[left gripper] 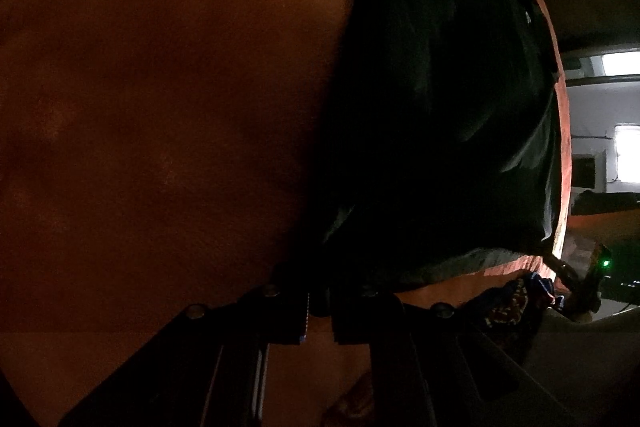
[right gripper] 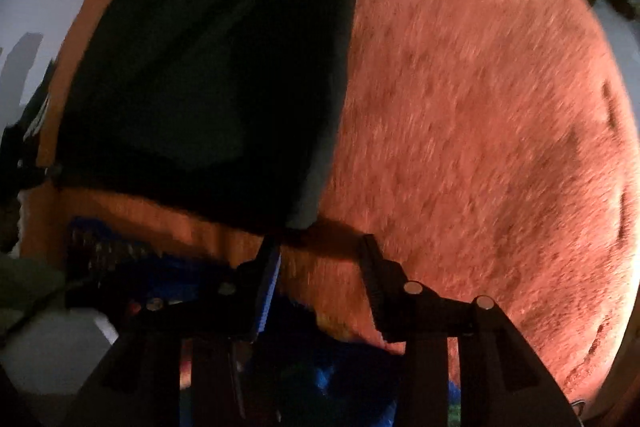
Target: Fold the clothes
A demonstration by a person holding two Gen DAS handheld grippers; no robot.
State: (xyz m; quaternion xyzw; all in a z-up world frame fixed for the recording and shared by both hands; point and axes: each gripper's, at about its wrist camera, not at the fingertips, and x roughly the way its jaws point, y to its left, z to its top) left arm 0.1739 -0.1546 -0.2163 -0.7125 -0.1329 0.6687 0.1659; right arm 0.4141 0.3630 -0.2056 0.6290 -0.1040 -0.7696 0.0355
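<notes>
A dark, nearly black garment (right gripper: 208, 67) lies spread flat on an orange fuzzy blanket (right gripper: 480, 107). In the right wrist view my right gripper (right gripper: 320, 247) is open, its fingers apart just in front of the garment's near right corner (right gripper: 304, 215), not holding it. In the left wrist view the same garment (left gripper: 440, 107) hangs or lies to the right over the blanket (left gripper: 160, 107). My left gripper (left gripper: 318, 301) sits at the garment's lower edge with its jaws close together; the scene is too dark to tell whether cloth is between them.
A blue patterned cloth (right gripper: 132, 251) lies at the blanket's near edge by the right gripper, also in the left wrist view (left gripper: 512, 303). White walls and a bright window (left gripper: 628, 155) lie beyond the blanket. A device with a green light (left gripper: 606, 263) sits at right.
</notes>
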